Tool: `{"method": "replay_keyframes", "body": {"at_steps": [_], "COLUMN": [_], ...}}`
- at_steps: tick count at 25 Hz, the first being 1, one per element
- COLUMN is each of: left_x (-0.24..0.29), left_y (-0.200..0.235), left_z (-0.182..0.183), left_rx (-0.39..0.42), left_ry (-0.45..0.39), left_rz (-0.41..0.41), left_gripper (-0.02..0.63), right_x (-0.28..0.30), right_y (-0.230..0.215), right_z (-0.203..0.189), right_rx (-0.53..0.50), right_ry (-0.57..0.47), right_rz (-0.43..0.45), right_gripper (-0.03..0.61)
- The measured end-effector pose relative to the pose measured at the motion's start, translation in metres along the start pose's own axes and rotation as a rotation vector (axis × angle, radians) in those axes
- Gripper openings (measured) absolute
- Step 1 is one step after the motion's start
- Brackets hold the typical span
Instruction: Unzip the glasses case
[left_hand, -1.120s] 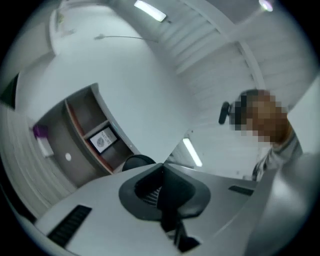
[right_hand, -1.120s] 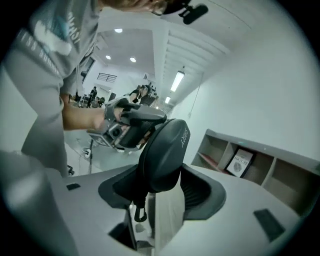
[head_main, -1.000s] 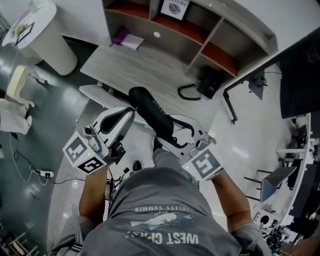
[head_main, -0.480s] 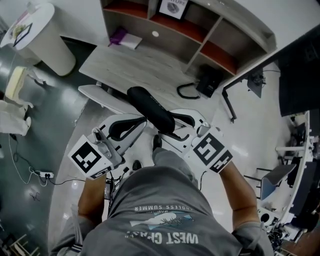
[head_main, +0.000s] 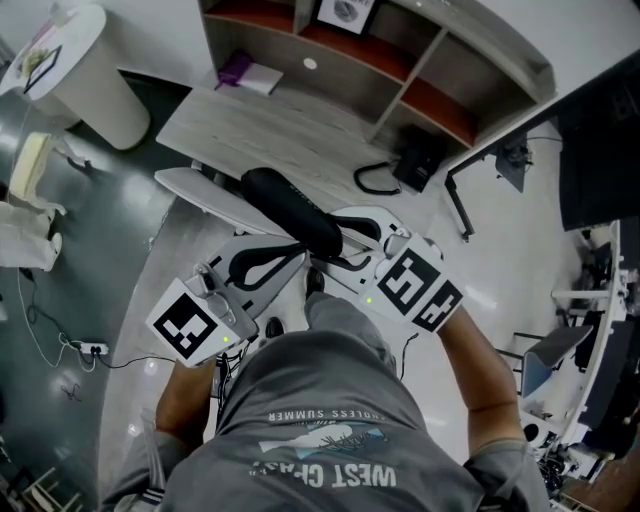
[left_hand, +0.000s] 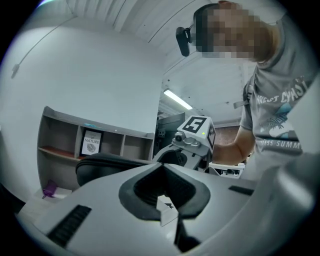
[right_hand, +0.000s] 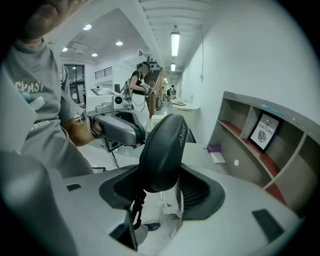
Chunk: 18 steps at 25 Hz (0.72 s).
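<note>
A black glasses case is held in the air in front of the person, long axis slanting up to the left in the head view. My right gripper is shut on its near end; in the right gripper view the case fills the gap between the jaws, and a black zipper pull cord hangs below it. My left gripper is shut with nothing between its fingers, just left of and below the case. In the left gripper view the case lies behind the jaw, with the right gripper beyond.
A wooden desk with open shelves stands ahead, bearing a purple item and a black cable with adapter. A round white table is at far left. A person stands far down the corridor.
My left gripper has swung right and closer to the case, its marker cube rolling. The right gripper has turned a little, and the case has shifted slightly up and left.
</note>
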<state>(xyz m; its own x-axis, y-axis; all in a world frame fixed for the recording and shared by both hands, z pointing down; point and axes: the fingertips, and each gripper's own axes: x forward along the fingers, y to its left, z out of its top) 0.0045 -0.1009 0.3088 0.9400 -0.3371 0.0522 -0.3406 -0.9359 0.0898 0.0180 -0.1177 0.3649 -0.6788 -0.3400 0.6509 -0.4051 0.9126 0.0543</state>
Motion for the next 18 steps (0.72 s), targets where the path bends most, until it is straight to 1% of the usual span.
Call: {"method": "replay_keyframes", "body": {"at_steps": [4, 5, 6, 8, 9, 10, 12, 15, 18], "left_x": [0.009, 0.012, 0.014, 0.017, 0.017, 0.017, 0.015, 0.017, 0.022], "left_y": [-0.008, -0.011, -0.014, -0.016, -0.016, -0.014, -0.012, -0.008, 0.001], "left_z": [0.0, -0.001, -0.001, -0.002, -0.002, -0.002, -0.004, -0.007, -0.019], "left_rx": [-0.002, 0.015, 0.055, 0.172, 0.197, 0.181, 0.116, 0.108, 0.033], "left_ry": [0.007, 0.012, 0.025, 0.058, 0.063, 0.056, 0.04, 0.045, 0.057], "left_rz": [-0.026, -0.036, -0.044, -0.042, -0.031, -0.015, 0.008, 0.018, 0.041], "left_gripper": [0.006, 0.006, 0.008, 0.008, 0.007, 0.006, 0.005, 0.005, 0.002], "right_x": [0.005, 0.007, 0.009, 0.01, 0.01, 0.009, 0.009, 0.01, 0.016], "right_y": [-0.005, -0.005, -0.005, -0.005, -0.005, -0.005, -0.006, -0.009, -0.015], "right_z": [0.003, 0.004, 0.005, 0.005, 0.005, 0.005, 0.004, -0.001, -0.016], "right_rx": [-0.023, -0.032, -0.041, -0.052, -0.05, -0.046, -0.048, -0.038, 0.007], "right_ry": [0.01, 0.013, 0.015, 0.016, 0.013, 0.009, 0.01, 0.022, 0.064], "right_rz": [0.006, 0.009, 0.01, 0.01, 0.012, 0.014, 0.015, 0.024, 0.036], "right_gripper": [0.236, 0.233, 0.229, 0.223, 0.222, 0.221, 0.219, 0.219, 0.219]}}
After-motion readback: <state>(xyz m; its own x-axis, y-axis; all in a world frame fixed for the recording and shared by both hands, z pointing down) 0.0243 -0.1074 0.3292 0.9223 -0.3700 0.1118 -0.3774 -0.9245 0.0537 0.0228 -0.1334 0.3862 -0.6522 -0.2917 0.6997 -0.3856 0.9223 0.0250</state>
